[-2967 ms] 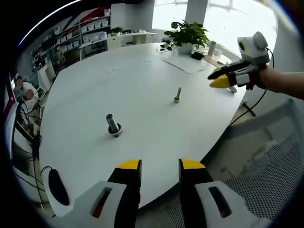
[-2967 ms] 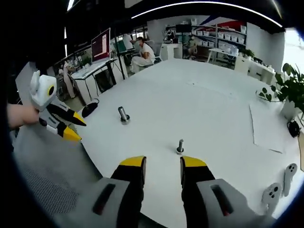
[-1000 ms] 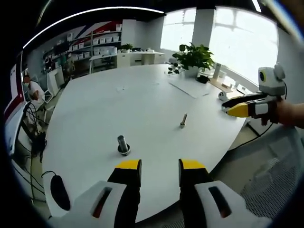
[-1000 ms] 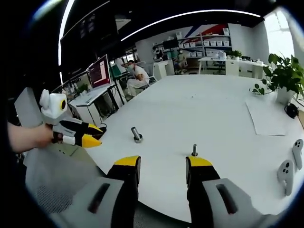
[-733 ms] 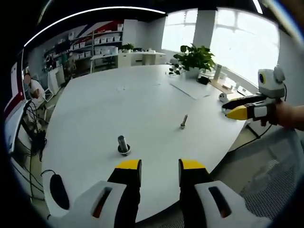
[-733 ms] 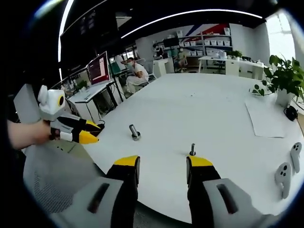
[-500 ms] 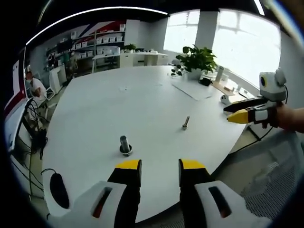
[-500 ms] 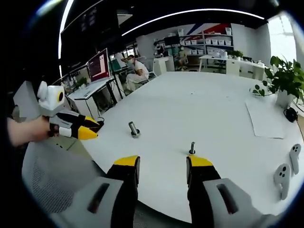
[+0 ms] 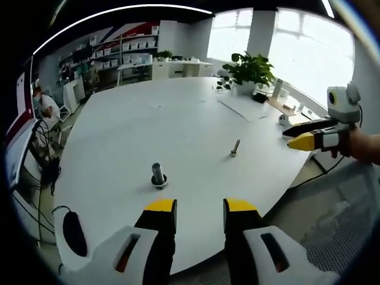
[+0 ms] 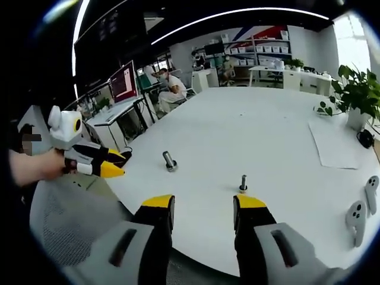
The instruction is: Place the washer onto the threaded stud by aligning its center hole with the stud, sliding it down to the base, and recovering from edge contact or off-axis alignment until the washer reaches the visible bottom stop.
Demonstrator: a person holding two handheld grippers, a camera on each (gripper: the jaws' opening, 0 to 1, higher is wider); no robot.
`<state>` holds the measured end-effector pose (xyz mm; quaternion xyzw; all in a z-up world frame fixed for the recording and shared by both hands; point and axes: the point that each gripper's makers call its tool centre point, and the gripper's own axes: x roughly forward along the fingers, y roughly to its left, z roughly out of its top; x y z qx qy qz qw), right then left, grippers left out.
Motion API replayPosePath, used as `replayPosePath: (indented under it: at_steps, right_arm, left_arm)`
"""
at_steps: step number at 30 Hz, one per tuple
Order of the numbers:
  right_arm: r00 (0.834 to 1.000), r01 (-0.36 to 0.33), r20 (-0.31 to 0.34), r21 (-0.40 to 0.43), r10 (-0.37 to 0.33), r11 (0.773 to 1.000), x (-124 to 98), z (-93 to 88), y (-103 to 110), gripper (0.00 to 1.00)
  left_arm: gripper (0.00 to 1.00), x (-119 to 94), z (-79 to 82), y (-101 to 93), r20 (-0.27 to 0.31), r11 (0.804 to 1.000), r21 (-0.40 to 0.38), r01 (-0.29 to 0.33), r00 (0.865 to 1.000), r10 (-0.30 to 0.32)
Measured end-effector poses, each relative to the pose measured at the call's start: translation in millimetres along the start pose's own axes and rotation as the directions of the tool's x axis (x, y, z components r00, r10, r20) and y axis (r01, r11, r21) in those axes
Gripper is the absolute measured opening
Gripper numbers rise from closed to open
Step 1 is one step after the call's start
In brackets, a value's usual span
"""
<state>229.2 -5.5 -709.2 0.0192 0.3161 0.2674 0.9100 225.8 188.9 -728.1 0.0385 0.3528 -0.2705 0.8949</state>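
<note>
L gripper (image 9: 199,209) at bottom centre of left gripper view: jaws parted, narrow gap, nothing between. R gripper (image 10: 202,205) at bottom centre of right gripper view: jaws parted a bit wider, also empty. Both hang off the near edge of the white round worktop (image 9: 178,127).

Mid-frame on worktop: short thick bolt w/ what looks like a washer (image 9: 158,181) at its foot, left of centre in left gripper view; too small to confirm. Slim threaded stud (image 9: 236,147) upright, right of centre, well apart from the bolt. In right gripper view the stud (image 10: 243,183) sits just above R jaw tips, the bolt (image 10: 169,161) further upper left.

Task status, my read: not begun. Washer not picked, stud bare, whole align-and-slide step left.

Far: potted plant (image 9: 249,66), shelving (image 9: 139,44) upper left, red monitor (image 10: 124,84). No legible writing or brands.
</note>
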Motion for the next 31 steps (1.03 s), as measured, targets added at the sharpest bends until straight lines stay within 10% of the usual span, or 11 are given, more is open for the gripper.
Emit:
replayPosePath:
  at_steps: [31]
  right_arm:
    - [0.999,-0.004,-0.034,-0.014,0.003,1.0,2.4,-5.6,2.4,0.42]
  left_arm:
    - [0.29,0.4,-3.4,1.5,-0.017,1.0,0.005,-0.005,1.0,0.005]
